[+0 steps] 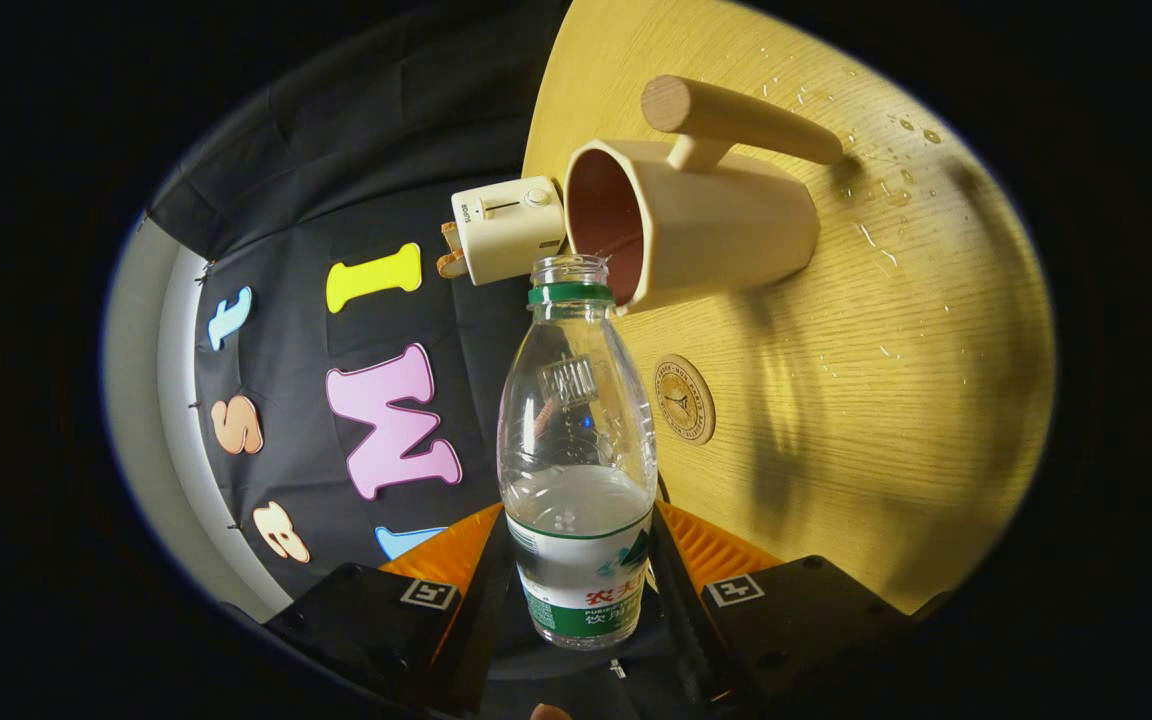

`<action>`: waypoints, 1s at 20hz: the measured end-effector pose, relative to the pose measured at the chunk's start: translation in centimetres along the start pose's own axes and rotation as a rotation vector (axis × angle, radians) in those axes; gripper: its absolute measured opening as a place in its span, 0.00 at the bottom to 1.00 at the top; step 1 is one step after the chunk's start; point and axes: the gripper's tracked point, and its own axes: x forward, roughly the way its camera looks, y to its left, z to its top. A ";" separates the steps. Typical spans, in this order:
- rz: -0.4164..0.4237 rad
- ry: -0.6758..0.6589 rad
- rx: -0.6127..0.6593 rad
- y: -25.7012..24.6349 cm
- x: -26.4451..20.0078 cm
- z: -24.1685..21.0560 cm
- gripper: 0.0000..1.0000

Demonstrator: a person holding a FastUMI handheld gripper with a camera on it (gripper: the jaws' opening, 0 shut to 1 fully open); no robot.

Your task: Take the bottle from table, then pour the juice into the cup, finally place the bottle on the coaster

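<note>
Gripper view shows the jaws clamped low on the light, thin-walled, crushable, uncapped bottle (577, 440), part full, mouth near the cup (696, 225).

small cream toaster (508, 228) with bread slices (452, 252) in its slots, standing at the wood counter (936, 380) edge. water drops (896, 195) scattered on the counter.

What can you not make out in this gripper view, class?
- Bottle base: cut off between the tongs.
- Cup bottom inside: dark, too deep to see.
- Coaster engraving: too small.
- Toaster far side: hidden by its own body.
</note>
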 end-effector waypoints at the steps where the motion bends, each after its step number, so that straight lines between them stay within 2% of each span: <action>1: 0.000 0.001 0.003 0.2 0.0 0.1 0.75; 20: 0.013 -0.001 0.081 1.4 1.1 0.2 0.75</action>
